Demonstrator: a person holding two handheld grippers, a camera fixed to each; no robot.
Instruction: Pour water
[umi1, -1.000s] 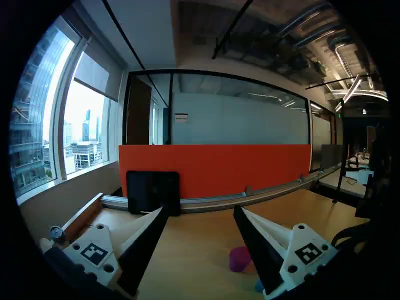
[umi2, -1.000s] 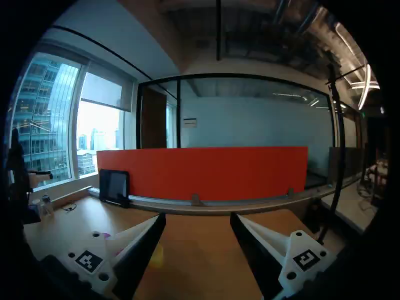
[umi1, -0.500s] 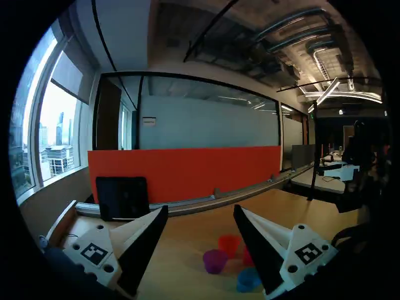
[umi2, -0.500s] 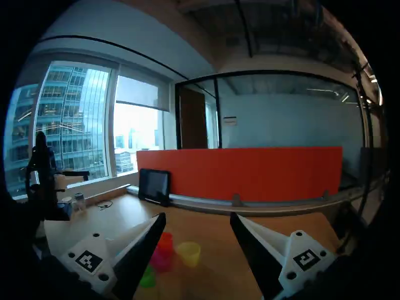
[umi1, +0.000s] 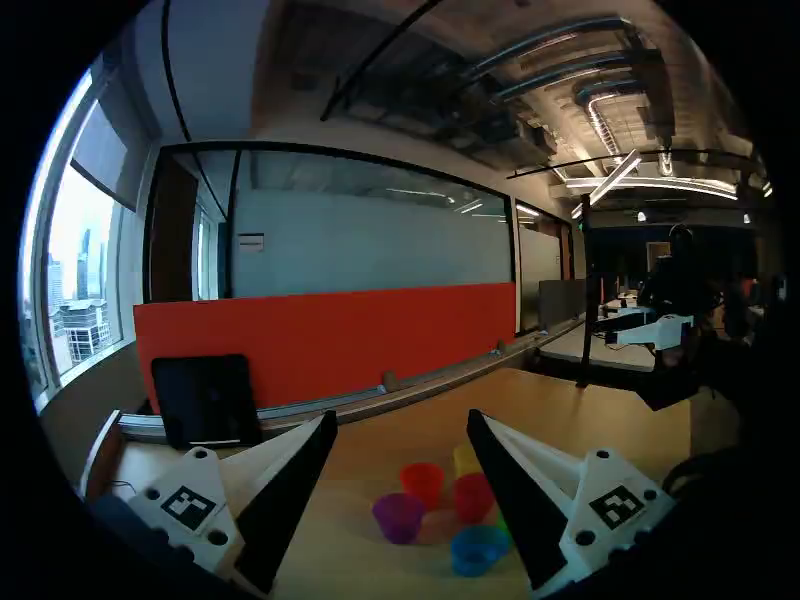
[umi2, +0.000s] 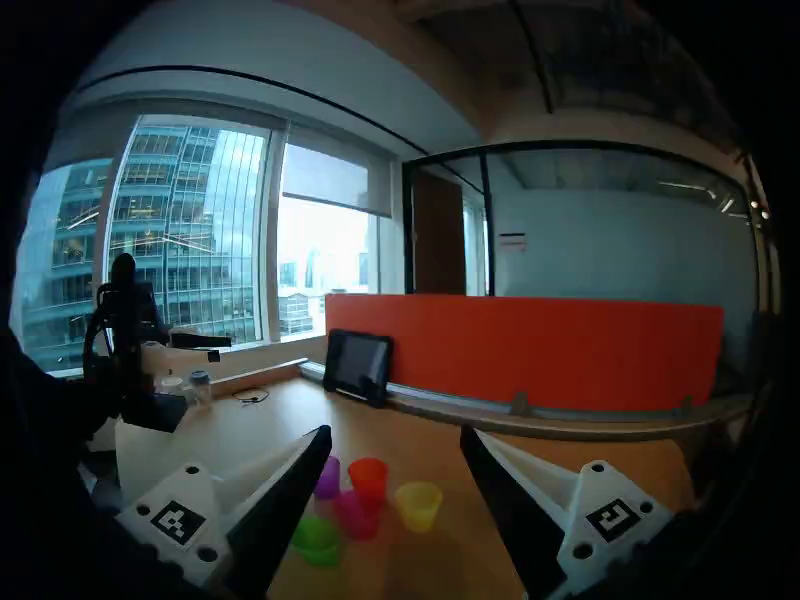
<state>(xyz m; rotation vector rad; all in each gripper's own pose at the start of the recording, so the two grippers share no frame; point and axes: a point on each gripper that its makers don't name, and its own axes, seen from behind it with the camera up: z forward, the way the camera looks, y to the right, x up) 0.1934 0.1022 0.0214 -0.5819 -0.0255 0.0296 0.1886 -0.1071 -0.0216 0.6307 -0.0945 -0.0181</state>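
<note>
Left gripper view: left tool (umi1: 400, 414) spread wide, empty, over smooth wooden counter (umi1: 600, 415); purple tapered plastic cup (umi1: 398, 516) upright on it, ahead. Right gripper view: right tool (umi2: 394, 430) equally agape, empty; yellow tapered plastic cup (umi2: 418, 504) upright ahead.

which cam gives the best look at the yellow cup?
Right gripper view: the yellow cup stands whole, with nothing in front of it. The left gripper view catches just its upper part, the rest hidden behind a red cup.
</note>
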